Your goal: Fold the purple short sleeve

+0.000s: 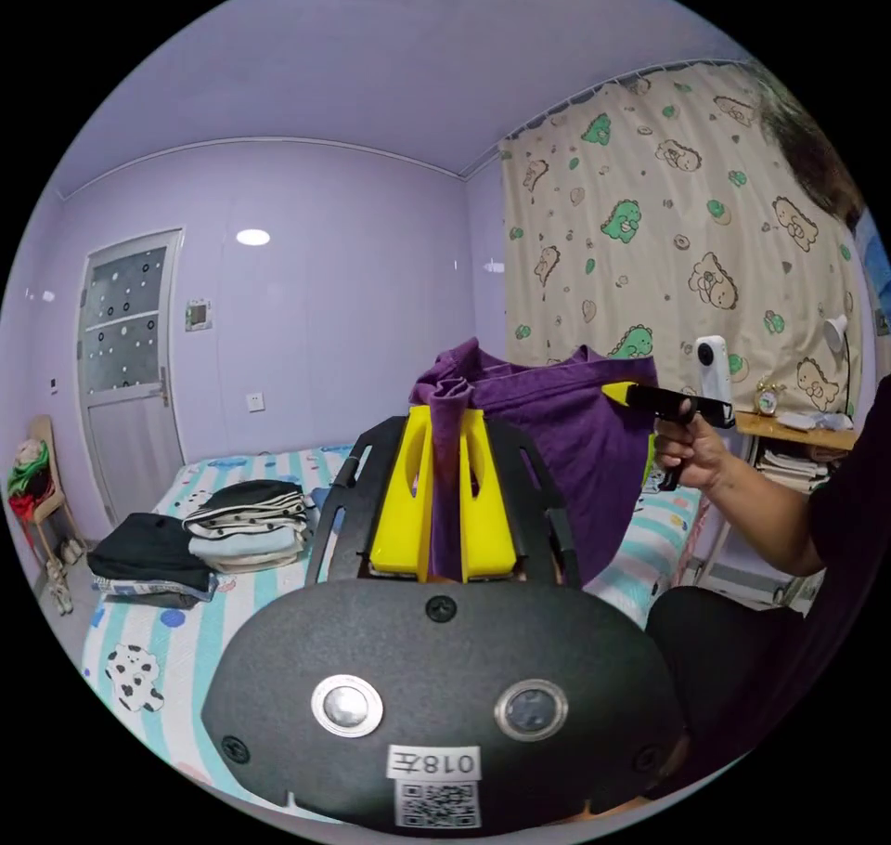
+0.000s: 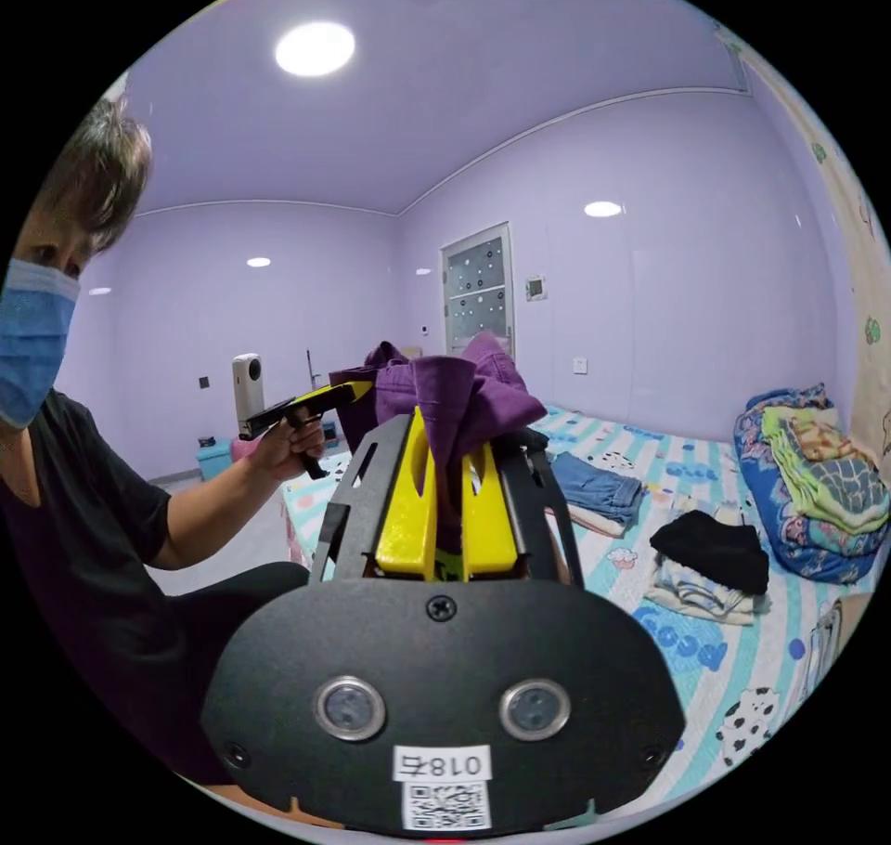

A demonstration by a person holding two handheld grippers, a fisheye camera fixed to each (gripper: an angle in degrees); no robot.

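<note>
— While both grippers are up in the air, where is the purple short sleeve [image 1: 557, 418]?

— Stretched between them, well above the bed [image 1: 186, 641]. The left gripper [image 1: 445, 427] has its yellow jaws closed on a bunched edge of the cloth, which runs down the narrow gap between them. From the left gripper view the rest of the shirt hangs across to the right gripper [image 1: 620, 394], held in the person's hand [image 1: 691, 446].

— And that one, has it a grip too?

— Yes. In the right gripper view the right gripper [image 2: 447, 446] is pressed together on a wad of purple cloth that spills over its tips, and the left gripper [image 2: 345, 394] shows beyond, at the shirt's far edge.

— What lies around them?

— Below, on the striped bed, a stack of folded clothes [image 1: 251, 525] next to a black folded garment [image 1: 148, 552]. The right gripper view shows folded jeans [image 2: 594, 487], a black item on a small pile [image 2: 710, 552], and a heap of quilts [image 2: 817, 483] by the wall. A cartoon-print curtain [image 1: 668, 232] hangs behind the shirt, a door [image 1: 125, 371] stands at the far wall, and a small white camera [image 1: 713, 362] stands upright beside a desk [image 1: 798, 432].

— Anything in the way?

— The hanging cloth hides part of the bed behind it.
</note>
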